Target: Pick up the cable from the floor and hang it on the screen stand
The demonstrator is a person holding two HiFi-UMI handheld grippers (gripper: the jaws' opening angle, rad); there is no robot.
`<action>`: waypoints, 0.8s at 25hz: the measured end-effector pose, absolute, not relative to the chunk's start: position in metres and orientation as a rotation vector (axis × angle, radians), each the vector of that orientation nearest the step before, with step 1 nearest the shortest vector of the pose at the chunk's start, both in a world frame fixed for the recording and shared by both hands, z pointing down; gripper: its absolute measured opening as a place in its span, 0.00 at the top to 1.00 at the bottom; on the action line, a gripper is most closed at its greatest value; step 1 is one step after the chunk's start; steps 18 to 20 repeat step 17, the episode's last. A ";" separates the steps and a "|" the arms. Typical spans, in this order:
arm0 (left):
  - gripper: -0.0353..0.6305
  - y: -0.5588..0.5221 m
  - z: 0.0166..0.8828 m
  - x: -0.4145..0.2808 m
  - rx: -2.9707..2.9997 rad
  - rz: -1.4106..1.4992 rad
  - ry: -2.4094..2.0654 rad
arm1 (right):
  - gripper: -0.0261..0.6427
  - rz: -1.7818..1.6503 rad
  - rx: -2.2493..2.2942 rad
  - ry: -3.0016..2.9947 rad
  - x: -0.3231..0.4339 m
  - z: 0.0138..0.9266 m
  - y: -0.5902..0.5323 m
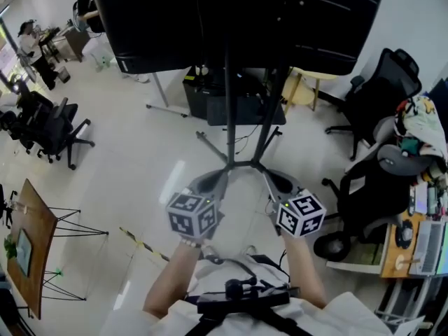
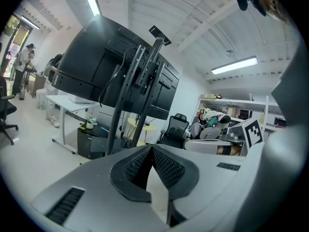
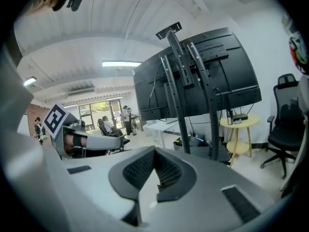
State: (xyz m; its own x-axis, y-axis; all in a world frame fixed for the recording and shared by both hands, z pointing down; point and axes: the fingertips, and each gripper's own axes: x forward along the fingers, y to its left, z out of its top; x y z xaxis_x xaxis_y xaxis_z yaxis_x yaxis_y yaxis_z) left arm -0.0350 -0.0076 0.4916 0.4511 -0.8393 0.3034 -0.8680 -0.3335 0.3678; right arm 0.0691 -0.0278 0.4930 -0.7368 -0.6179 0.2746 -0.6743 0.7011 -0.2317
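Left gripper jaws pressed together, pads meeting at the tip, nothing between them; same reading in its own view. Right gripper jaws also closed with nothing in them, confirmed in the right gripper view. Both are held side by side, near each other, in front of the person's body and pointing slightly downward. Marker cube sits at the rear of the left one, and a second marker cube at the rear of the right.

Screen stand is straight ahead of both tools. Its spread feet lie just beyond the jaw tips in the head view, and its twin poles rise ahead of the left jaws and the right jaws. Big dark screen is mounted on it, above and beyond the grippers.

Cable: only a thin dark line on the floor ahead of the jaws, close to the stand poles. It is probably the cable, but too fine to be sure. It is apart from both grippers, neither touching it.

Black cabinet is behind the poles. Yellow round table is ahead-right of the right gripper, and an office chair farther right. Striped strip on the floor is left of the left gripper.
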 end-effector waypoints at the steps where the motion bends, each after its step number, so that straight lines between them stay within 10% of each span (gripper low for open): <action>1: 0.94 -0.006 0.490 -0.037 2.234 0.074 -1.427 | 0.95 0.463 1.050 -2.729 0.067 0.490 -0.027; 20: 0.94 0.014 0.491 -0.082 2.221 0.020 -1.424 | 0.95 0.410 1.059 -2.677 0.031 0.488 -0.013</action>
